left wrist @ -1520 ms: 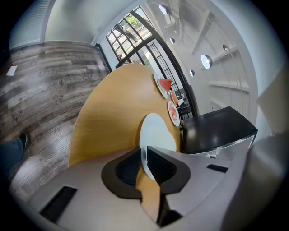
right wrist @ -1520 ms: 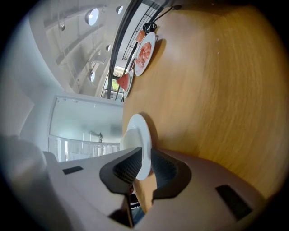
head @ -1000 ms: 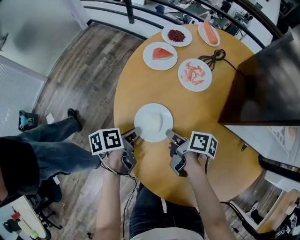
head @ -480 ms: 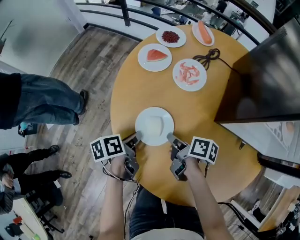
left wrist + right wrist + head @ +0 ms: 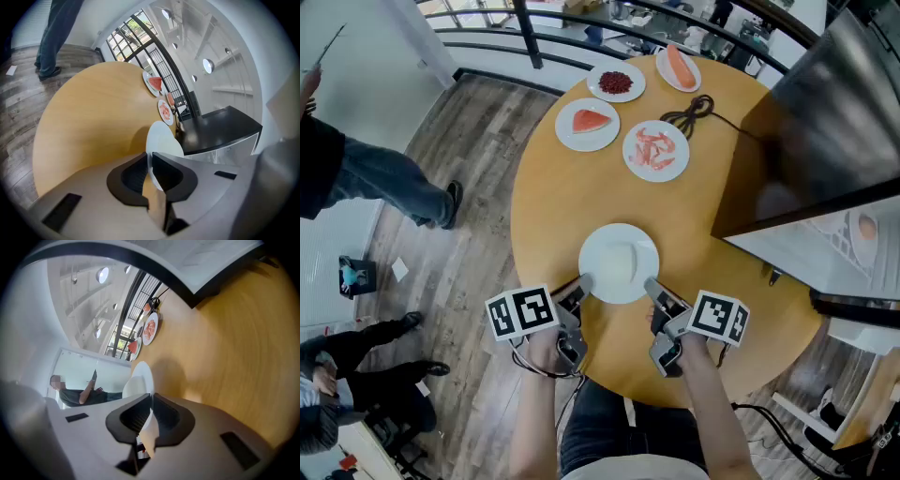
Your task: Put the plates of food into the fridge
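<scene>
**Firmly pinching one white plate from both sides**

Both tools are clamping the same round, glossy white plate (image 5: 619,263), which is sitting over the near middle of the round table (image 5: 548,211), a smooth honey-coloured wooden top. The left gripper (image 5: 583,282) is biting the plate's near-left rim. In the left gripper view its dark ribbed pads are pressing the thin white edge (image 5: 151,165) from both faces, with almost no gap. The right gripper (image 5: 651,284) is doing the same on the near-right rim, its jaws nipping the edge (image 5: 150,414) just as tightly. A pale, whitish heap is lying in the plate's centre, hardly distinct from the glaze. Whether the plate is resting on the wood or hanging just clear of it cannot be told.

Each gripper is carrying a cube printed with bold black-and-white square markers (image 5: 521,312); these are patterns, not words.

Toward the far edge, four more white plates are standing well apart from the held one: a watermelon plate (image 5: 588,125) with a red wedge, a plate of dark red beans (image 5: 616,82), a plate of pink strips (image 5: 655,150), and an oval plate with an orange piece (image 5: 678,67). A black cable (image 5: 692,111) is lying looped beside them. A dark boxy unit (image 5: 825,112) is looming at the right, and grey plank flooring (image 5: 478,150) is showing on the left.
</scene>
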A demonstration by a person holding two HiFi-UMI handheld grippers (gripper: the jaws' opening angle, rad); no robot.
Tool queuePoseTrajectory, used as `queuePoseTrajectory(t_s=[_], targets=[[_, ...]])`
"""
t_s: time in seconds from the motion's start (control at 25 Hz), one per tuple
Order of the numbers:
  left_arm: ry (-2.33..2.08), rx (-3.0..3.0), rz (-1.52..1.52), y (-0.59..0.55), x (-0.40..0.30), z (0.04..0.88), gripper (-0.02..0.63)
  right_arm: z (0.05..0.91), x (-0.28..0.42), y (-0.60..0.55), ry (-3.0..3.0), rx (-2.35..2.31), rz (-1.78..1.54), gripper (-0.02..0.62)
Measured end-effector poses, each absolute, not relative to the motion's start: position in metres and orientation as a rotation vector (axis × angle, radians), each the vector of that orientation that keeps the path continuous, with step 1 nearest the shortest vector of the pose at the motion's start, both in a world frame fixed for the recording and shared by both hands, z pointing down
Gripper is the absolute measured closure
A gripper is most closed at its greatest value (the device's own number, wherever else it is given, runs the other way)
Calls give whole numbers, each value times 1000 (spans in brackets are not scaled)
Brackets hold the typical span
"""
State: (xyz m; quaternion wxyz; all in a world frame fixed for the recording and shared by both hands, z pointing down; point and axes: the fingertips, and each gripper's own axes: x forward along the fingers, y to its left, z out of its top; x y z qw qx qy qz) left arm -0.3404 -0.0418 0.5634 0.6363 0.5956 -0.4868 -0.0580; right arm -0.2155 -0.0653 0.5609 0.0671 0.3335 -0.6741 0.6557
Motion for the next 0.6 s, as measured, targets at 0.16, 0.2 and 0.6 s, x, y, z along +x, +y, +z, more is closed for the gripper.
queuePoseTrajectory(t_s=[0.16,0.2,0.6], targets=[[-1069,1394,-101,-39,-313,553,568,550,-187,-57,-2044,1092,1999,565],[-1058,1404,-93,-39,-307,551,568,546,-180,-55,-2046,1116,2005,565],[-912,1526,20,-39,-230,527,568,522,-103,-32,-2061,1371,2066,566]])
